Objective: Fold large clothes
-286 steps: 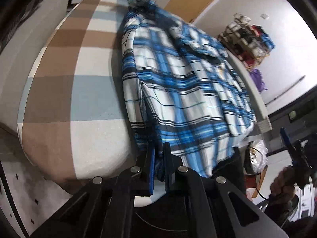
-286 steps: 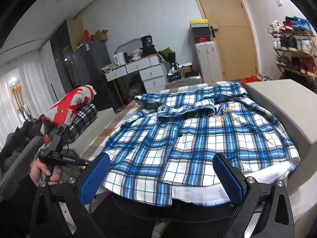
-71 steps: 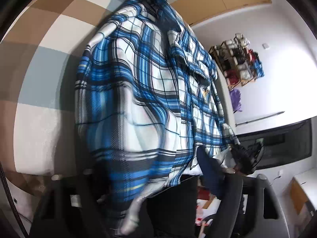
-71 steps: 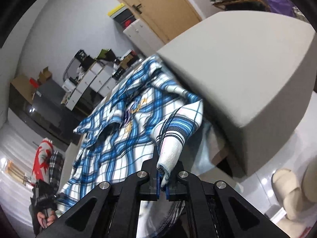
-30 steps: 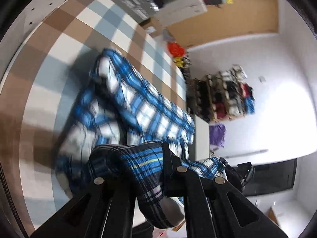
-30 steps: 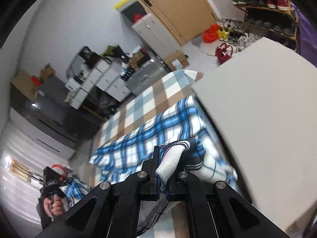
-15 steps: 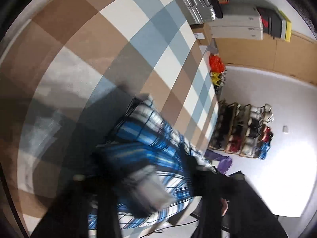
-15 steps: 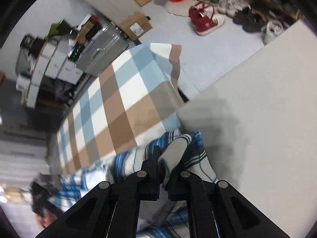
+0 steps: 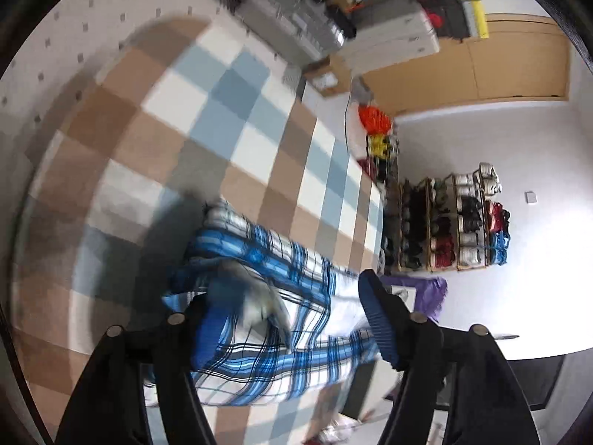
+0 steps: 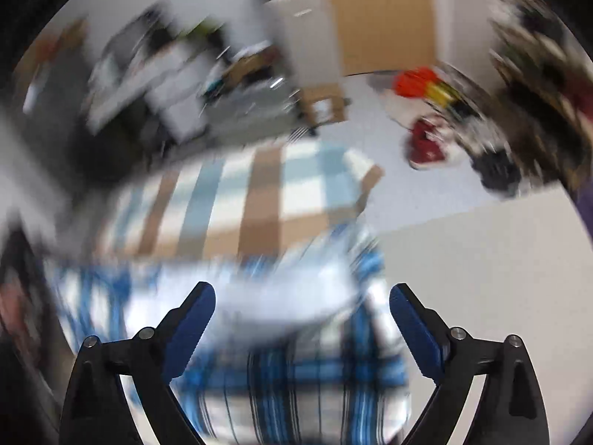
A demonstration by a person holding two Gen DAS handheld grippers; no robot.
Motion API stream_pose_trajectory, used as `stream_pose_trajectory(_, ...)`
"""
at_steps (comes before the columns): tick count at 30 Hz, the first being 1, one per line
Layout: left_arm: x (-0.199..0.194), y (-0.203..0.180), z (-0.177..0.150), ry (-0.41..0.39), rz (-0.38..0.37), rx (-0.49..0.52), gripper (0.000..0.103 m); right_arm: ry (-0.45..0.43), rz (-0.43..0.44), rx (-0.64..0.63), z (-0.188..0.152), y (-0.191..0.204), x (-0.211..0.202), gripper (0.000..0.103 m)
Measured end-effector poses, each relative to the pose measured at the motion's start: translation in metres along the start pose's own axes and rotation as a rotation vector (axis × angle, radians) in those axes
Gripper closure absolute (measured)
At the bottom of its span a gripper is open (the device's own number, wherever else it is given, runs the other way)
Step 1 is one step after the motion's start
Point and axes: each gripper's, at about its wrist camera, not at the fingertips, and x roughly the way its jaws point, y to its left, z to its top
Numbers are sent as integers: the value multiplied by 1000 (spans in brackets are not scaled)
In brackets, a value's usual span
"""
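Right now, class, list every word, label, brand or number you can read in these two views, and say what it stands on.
None can be read.
Cardboard box: a pale label, too blurred to read.
Plaid shirt: pattern only, no print showing.
Shoe rack: no sign to be made out.
Right wrist view: wholly smeared by motion.

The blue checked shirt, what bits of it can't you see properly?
- Blue checked shirt, left wrist view: near edge hidden behind the opening left claw; a smeared grey fold can't be identified.
- Right wrist view: motion blur smears the shirt under the opening right claw; fold neatness unreadable.
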Motion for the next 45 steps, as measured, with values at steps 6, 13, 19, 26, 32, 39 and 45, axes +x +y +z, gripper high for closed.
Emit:
stream_pose_trajectory(6,-9,-9,-8,-72,27,78,38,205,-22,-196,-47,61,47,7)
stream_pose_trajectory(13,72,-49,-95,268,109,400,38,259,-160,-308,-42,78,90,7)
stream_pose_trajectory(19,169,-46,-119,404,269,508,38,227,-236,-287,-20,76,118,7)
stream_pose_trajectory(26,207,-56,-64,318,298,490,38,142,-259,-246,23,69,132,8)
stream_pose_trajectory(32,196,-65,-5,87,293,390,38,-9,-309,-27,66,27,120,9)
stream_pose_trajectory(39,167,-38,-6,30,280,267,38,-133,-170,113,57,-8,62,7)
stream_pose_trajectory(45,148,-32,-83,131,305,413,38,-13,-62,-88,-14,29,49,7)
